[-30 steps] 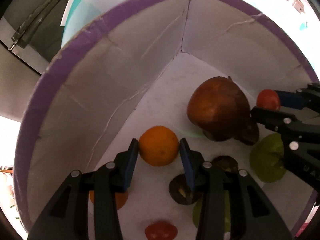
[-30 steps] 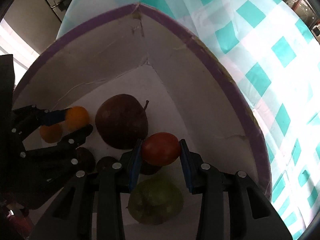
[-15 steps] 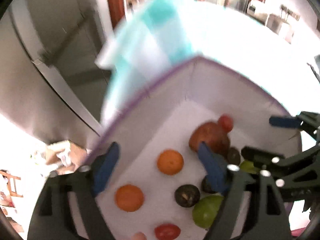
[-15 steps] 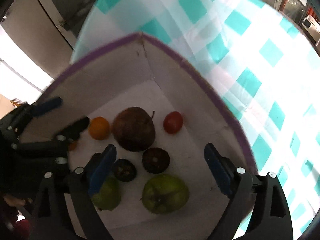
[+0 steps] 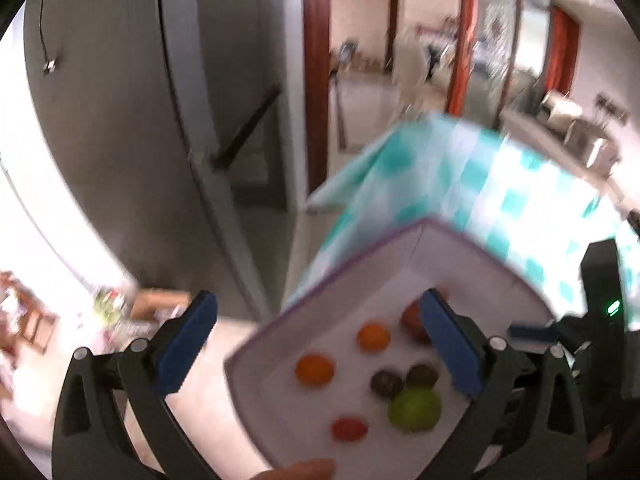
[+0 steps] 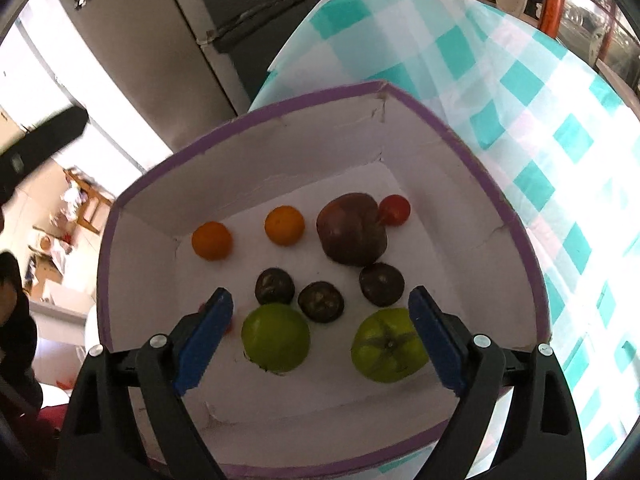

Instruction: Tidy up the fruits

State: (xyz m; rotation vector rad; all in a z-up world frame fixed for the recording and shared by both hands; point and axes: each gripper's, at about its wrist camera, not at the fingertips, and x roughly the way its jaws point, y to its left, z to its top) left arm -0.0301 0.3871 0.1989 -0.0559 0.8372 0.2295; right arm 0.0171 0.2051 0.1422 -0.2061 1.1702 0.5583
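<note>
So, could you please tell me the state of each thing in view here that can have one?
Left gripper: open, empty, above the box.
Right gripper: open, empty, above the box.
Box: open-topped, on the checked cloth.
Two oranges: resting apart in the box.
Large dark fruit: resting, the red tomato against it.
Three small dark fruits: resting mid-box.
Two green fruits: resting in the box.

Left wrist view is motion-blurred throughout: box edges and fruit smeared, cloth checks soft. Left gripper's right finger covers part of the dark red fruit. In the right wrist view, a small red fruit sits mostly behind the right gripper's left finger; box near wall is cut off by the frame bottom.
</note>
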